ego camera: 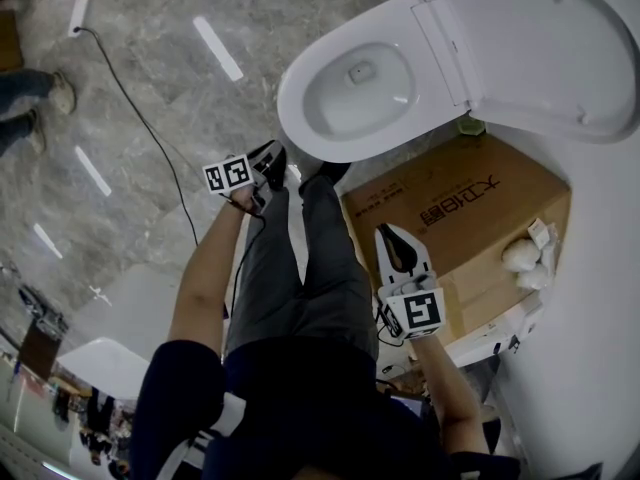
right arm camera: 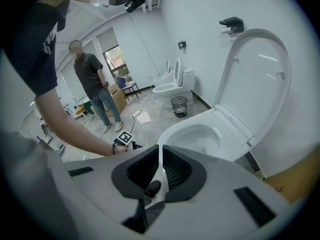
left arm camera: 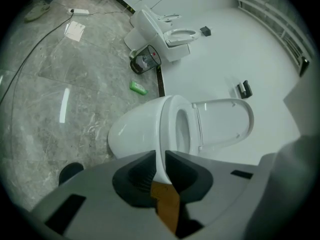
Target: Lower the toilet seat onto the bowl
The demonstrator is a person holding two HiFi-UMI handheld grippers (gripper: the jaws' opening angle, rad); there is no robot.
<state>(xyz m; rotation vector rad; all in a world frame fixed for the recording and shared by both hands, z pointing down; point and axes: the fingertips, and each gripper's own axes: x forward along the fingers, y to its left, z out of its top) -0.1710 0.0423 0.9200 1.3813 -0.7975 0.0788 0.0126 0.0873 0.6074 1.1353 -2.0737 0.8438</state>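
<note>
The white toilet bowl (ego camera: 345, 88) stands open, its rim bare. Seat and lid (ego camera: 540, 48) are raised together against the white wall; in the right gripper view the lid (right arm camera: 260, 79) stands upright behind the bowl (right arm camera: 192, 136). My left gripper (ego camera: 262, 168) hangs low by the bowl's front, short of it, its jaws open by a narrow gap with nothing in it (left arm camera: 160, 161). On the right, over the cardboard box, my right gripper (ego camera: 388, 231) points at the bowl, jaws shut and empty (right arm camera: 160, 156). Neither gripper touches the toilet.
A cardboard box (ego camera: 470, 208) with white wads (ego camera: 525, 258) sits right of the bowl. A black cable (ego camera: 150, 128) crosses the marble floor. A second toilet (left arm camera: 165, 34), a bin (left arm camera: 145, 60) and a green bottle (left arm camera: 138, 88) lie beyond. Another person (right arm camera: 95, 84) stands behind.
</note>
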